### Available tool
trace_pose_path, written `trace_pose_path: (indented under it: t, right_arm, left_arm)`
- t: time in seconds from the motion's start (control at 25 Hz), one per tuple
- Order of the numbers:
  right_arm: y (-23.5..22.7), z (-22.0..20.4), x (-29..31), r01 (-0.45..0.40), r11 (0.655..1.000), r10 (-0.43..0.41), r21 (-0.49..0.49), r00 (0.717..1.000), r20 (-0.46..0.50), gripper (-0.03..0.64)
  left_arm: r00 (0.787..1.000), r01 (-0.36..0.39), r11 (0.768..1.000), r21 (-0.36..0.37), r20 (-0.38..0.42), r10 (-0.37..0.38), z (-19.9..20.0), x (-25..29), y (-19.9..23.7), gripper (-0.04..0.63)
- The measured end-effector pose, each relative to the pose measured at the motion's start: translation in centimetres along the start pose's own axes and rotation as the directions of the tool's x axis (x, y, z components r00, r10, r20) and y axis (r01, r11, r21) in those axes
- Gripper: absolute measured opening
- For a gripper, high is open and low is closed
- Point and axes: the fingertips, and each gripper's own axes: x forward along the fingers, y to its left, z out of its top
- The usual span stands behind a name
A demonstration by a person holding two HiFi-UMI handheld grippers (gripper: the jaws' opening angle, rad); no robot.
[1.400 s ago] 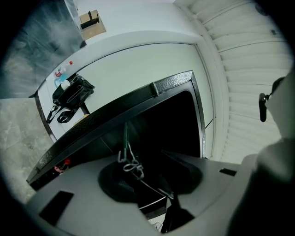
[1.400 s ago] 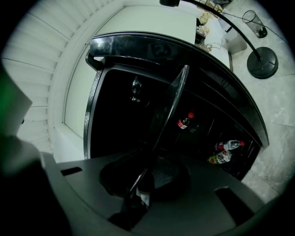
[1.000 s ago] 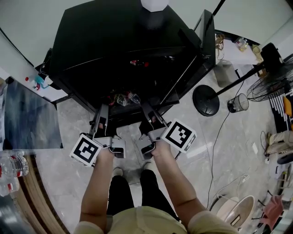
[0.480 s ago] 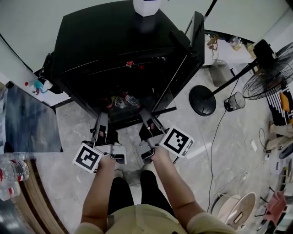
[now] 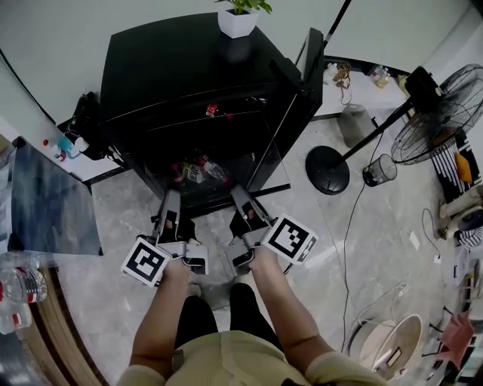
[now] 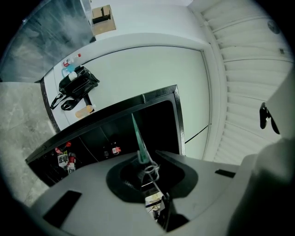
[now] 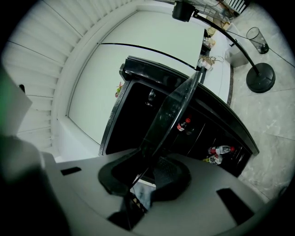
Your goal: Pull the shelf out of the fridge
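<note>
The black fridge [image 5: 189,68] stands against the wall. Its door [image 5: 313,56] is swung open on the right, and just past it are a floor fan's round base [image 5: 327,170] and a small wire bin [image 5: 377,170]. On the left a grey slab [image 5: 53,200] juts in close to the fridge's corner. The stone floor [image 5: 121,219] is bare between fridge and person, so the free room lies straight back toward the person's feet. The shelf [image 7: 171,108] is a clear glass pane with a greenish cut edge. It hangs in the open front of the fridge, its near edge out past the opening and its far part still among the dark compartments, above bottles [image 5: 200,170] lying on the fridge's bottom. The left tongs [image 5: 170,200] have just been closing and now clamp the pane's near edge. The right tongs [image 5: 241,194] have just been easing a little wider, yet the pane sits pinched between their pads. Compared with a second ago, both tongs and the shelf's front have drawn away from the fridge toward the person. The fridge sits higher in the head view, and a potted plant [image 5: 238,19] on its top now shows in full.
</note>
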Motion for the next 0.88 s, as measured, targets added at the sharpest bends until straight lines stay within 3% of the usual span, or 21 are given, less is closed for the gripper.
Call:
trace_pose_path:
  t: [0.88]
  right_arm:
    - [5.9,-1.3,-7.2,0.043,0.998,-0.039,-0.042,0.994,0.102,0.078]
  left_arm:
    - [0.995,0.058,0.998,0.036,-0.086,-0.054,0.2,-5.0,-5.9,0.064]
